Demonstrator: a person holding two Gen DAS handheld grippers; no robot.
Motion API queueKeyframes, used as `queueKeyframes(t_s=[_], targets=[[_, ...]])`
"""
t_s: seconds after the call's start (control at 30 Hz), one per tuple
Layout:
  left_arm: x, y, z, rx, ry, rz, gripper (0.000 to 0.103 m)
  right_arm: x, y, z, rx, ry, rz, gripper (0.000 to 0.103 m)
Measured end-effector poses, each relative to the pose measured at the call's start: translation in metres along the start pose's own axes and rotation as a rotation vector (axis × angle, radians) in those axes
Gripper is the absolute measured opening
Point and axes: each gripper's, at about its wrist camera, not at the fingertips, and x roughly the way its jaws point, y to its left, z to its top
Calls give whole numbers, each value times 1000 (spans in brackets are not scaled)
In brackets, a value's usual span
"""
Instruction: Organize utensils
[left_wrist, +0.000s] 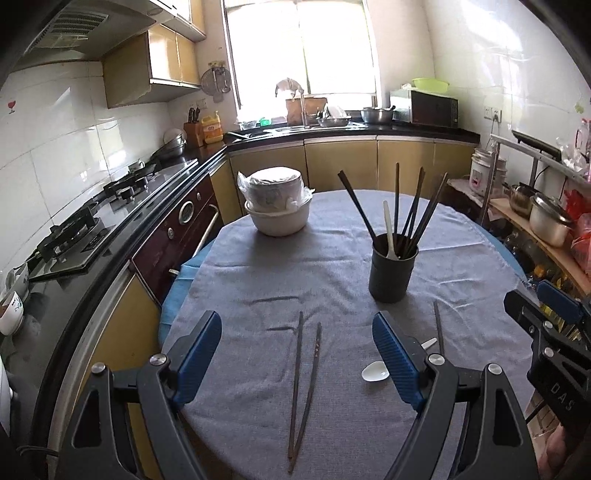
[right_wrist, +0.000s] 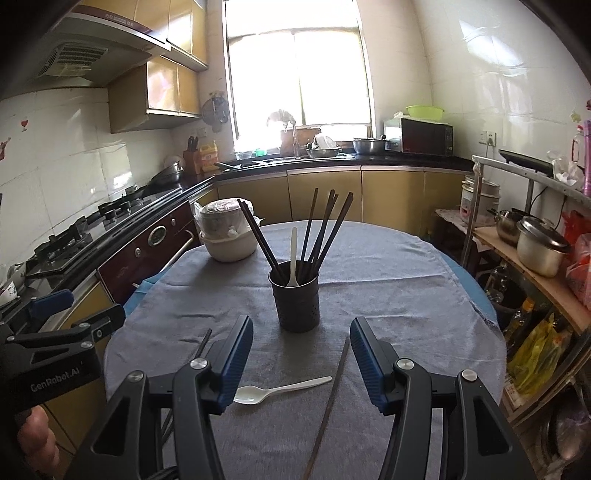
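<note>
Both my grippers hang over the near edge of the counter (left_wrist: 258, 273) with nothing between their pads. My left gripper (left_wrist: 295, 354) stands wide apart; my right gripper (right_wrist: 301, 358) is apart too, though less so.

Taking the black cup (right_wrist: 299, 299) as my landmark: on its near left side lies a pair of brown chopsticks (left_wrist: 304, 384), side by side, long axis running from me toward the cup, their near ends almost touching. They sit between my left gripper's pads, lower down on the cloth. Nearer than the cup and a little to its right lies a single chopstick (right_wrist: 330, 402), also pointing roughly at the cup, under my right gripper. Just left of it a white spoon (right_wrist: 280, 389) lies crosswise, bowl toward my left gripper.

The cup holds several dark chopsticks (right_wrist: 325, 229) and one white spoon (right_wrist: 293, 254), upright and fanned. Beyond the cup to its left stand the stacked white bowls (left_wrist: 277, 206).

I judge the pair is my left hand's job, the single stick and spoon my right's.
</note>
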Motion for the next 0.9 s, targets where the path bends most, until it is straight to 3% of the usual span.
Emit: queueKeyframes(t_s=[0.43,0.9], targets=[[-16,24,11,6,-27,-12,84,-12,16,3,-2,-4,-62,60],[-15,35,14,-17,-18,18,84,-5,33,16,-37,-27,-27,61]])
